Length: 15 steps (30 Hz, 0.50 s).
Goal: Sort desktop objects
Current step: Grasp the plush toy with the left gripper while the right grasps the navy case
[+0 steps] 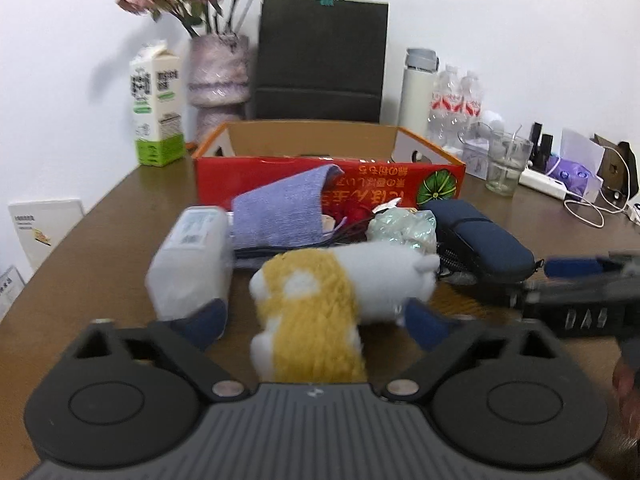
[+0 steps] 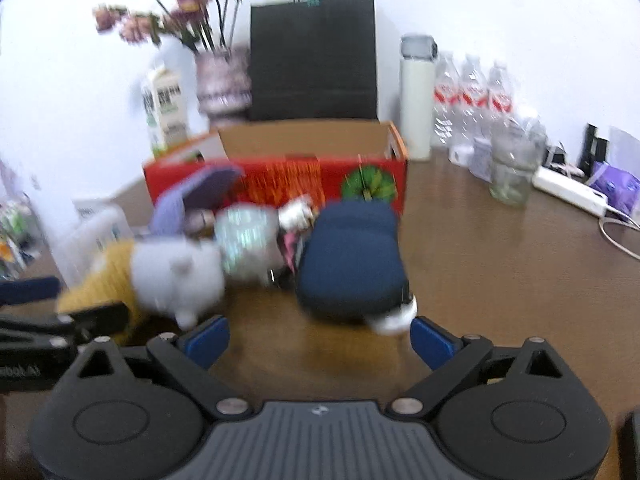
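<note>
Two handheld grippers are facing a cluttered brown table (image 1: pixel 100 216), where a heap of small things is lying just in front of a red cardboard box (image 1: pixel 280 168) whose top is open, likely so that the sorted things can be dropped in. The left gripper (image 1: pixel 316 320) is sitting near, with its jaws spread wide on either side of a yellow and white plush toy (image 1: pixel 320 292); the blue pads are flanking the toy and gripping nothing, apparently lined up for a pick. The right gripper (image 2: pixel 320 336) is pointing from the right at a dark blue pouch (image 2: pixel 352 256), jaws likewise wide apart and holding nothing. Behind the toy, a folded lavender cloth (image 1: pixel 280 212), a white packet (image 1: pixel 192 256) on the left and a crinkled clear wrapper (image 1: pixel 404 226) are crowding together. Farther back, a milk carton (image 1: pixel 158 108), a vase of flowers (image 1: pixel 218 72) and a black paper bag (image 1: pixel 320 60) are standing against the wall.
</note>
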Each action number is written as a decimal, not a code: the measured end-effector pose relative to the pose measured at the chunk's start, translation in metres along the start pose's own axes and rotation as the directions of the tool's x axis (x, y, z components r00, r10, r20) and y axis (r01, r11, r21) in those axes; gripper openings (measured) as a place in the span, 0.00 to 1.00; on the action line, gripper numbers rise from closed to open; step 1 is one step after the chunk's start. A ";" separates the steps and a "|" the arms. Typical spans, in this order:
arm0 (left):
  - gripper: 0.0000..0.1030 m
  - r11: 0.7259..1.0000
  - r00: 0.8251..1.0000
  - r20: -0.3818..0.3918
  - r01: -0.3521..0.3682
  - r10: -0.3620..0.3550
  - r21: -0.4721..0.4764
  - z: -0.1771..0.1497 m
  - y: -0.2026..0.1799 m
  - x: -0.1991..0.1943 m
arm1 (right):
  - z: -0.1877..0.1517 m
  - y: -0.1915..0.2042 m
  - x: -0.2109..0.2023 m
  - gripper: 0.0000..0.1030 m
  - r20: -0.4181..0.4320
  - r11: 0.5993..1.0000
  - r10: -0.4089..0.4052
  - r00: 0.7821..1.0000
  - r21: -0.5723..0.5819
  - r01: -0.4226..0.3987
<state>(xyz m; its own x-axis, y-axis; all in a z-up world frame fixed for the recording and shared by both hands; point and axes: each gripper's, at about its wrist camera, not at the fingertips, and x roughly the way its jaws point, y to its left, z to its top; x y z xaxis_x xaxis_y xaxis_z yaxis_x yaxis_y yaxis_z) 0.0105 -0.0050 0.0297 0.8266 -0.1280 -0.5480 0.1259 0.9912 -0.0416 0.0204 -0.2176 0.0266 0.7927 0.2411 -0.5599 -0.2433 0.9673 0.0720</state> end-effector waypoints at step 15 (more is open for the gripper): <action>0.47 0.997 0.994 0.076 0.076 -0.074 -0.020 0.019 0.007 -0.025 | 0.054 -0.029 0.063 0.59 -0.060 0.998 0.035 0.998 0.055 -0.032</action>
<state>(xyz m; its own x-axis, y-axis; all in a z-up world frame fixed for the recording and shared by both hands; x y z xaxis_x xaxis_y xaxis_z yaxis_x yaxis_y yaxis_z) 0.0008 0.0044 0.0588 0.8543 -0.2032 -0.4784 0.1770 0.9791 -0.0998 0.1074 -0.2258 0.0340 0.7485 0.2697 -0.6058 -0.2374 0.9620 0.1348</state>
